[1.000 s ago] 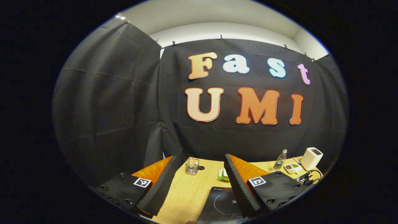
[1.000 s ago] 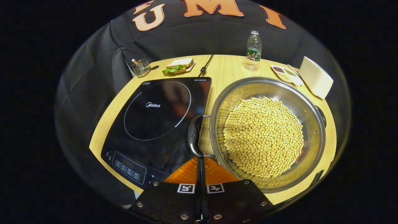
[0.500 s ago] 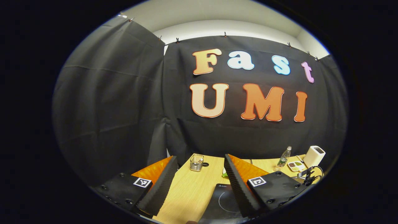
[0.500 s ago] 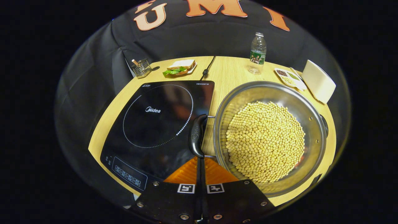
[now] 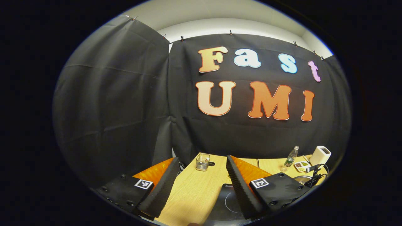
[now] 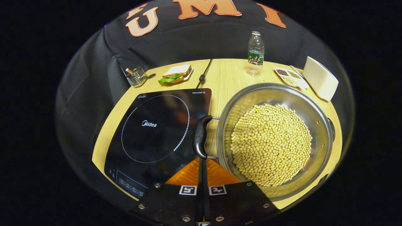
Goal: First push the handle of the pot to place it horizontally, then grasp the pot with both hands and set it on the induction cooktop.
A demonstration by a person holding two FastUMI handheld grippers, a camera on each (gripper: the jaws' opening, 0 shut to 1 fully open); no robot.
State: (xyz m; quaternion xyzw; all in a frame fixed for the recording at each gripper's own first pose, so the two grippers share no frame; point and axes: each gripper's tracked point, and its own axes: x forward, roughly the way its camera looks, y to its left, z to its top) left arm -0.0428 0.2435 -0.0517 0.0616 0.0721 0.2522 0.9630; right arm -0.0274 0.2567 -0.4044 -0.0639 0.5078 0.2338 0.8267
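1. Nearest in the right gripper view, the right gripper [image 6: 202, 160] has its two fingers pressed flat together with nothing between them, tips right at the near end of the pot's black side handle [image 6: 200, 137].
2. That handle lies just ahead of the tips, its long axis running away from them, level beside the steel pot [image 6: 314, 108] — the push looks about finished to me.
3. The pot, full of soybeans [image 6: 270, 142], sits on the wooden table [image 6: 226, 78] just right of the induction cooktop [image 6: 157, 125], the handle overhanging the cooktop's edge.
4. The right gripper is clearly the nearer; in the left gripper view the left gripper [image 5: 202, 163] is held high, fingers spread wide and empty, cooktop [image 5: 227, 202] below and a sliver of pot rim [image 5: 301, 179] off to its right.
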